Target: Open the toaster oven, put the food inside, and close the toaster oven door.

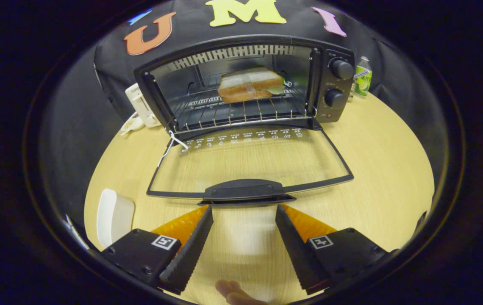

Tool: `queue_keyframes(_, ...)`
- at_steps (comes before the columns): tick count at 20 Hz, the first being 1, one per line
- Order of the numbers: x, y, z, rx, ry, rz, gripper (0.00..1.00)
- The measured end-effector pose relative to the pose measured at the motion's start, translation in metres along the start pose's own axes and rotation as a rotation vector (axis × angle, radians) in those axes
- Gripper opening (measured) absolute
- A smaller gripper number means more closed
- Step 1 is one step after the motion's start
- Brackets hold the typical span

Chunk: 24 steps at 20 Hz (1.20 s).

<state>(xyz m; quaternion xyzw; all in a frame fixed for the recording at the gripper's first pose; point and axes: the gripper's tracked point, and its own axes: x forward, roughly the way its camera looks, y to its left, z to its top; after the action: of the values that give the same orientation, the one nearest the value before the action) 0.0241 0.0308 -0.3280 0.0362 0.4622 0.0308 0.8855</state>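
oven (pixel 241 84) open | sandwich (pixel 250 84) on rack inside | door (pixel 250 165) flat on bench (pixel 385 178), unclosed | hand-held gripper (pixel 244 214) spread wide, empty, before door handle (pixel 243 189)

The gripper (pixel 244 208) is showing two wedge-shaped fingers (pixel 190 250) with ribbed inner faces, black screwed housings, and square coded markers.
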Motion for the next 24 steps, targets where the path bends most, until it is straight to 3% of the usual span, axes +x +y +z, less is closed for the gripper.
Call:
queue_keyframes(8,-0.011,0.001,0.015,-0.040,-0.060,-0.007,0.98)
queue_keyframes(17,-0.019,0.004,0.029,0.037,-0.135,0.036,0.97)
queue_keyframes(24,-0.026,0.006,0.036,0.058,-0.209,0.019,0.97)
